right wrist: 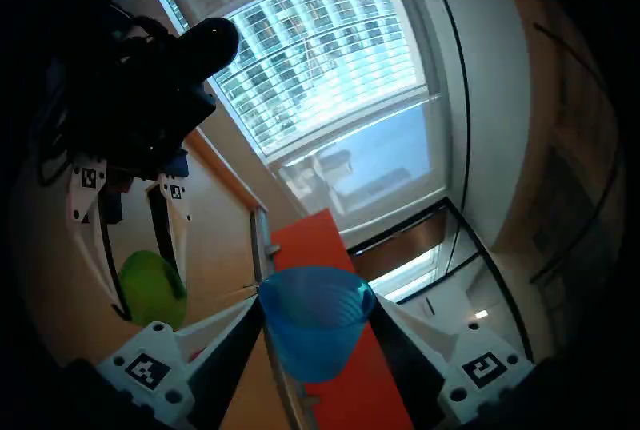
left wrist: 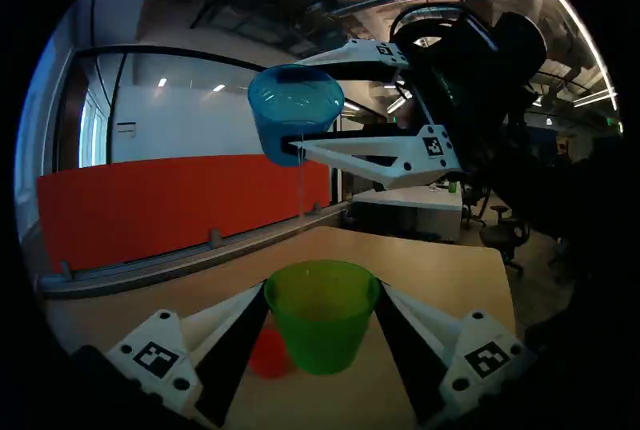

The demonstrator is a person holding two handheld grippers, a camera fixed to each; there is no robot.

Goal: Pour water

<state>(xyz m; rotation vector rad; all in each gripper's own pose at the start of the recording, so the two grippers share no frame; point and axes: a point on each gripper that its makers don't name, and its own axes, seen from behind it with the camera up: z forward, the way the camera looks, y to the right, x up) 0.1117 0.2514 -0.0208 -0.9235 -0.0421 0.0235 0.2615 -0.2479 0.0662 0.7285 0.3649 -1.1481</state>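
We see the left gripper (left wrist: 322, 296) with its fingers closed on a green cup (left wrist: 322, 322), which stands upright with its mouth up, low over the pale bench (left wrist: 448, 270). A small red cup (left wrist: 268, 354) sits just beside it. High above, the right gripper (left wrist: 292, 106) is rolled so one finger lies over the other, both clamped on a blue cup (left wrist: 294, 110). That cup is tipped well off upright, and a thin stream of water (left wrist: 301, 182) falls from it toward the green cup. An orange partition (left wrist: 160, 206) runs behind the bench.
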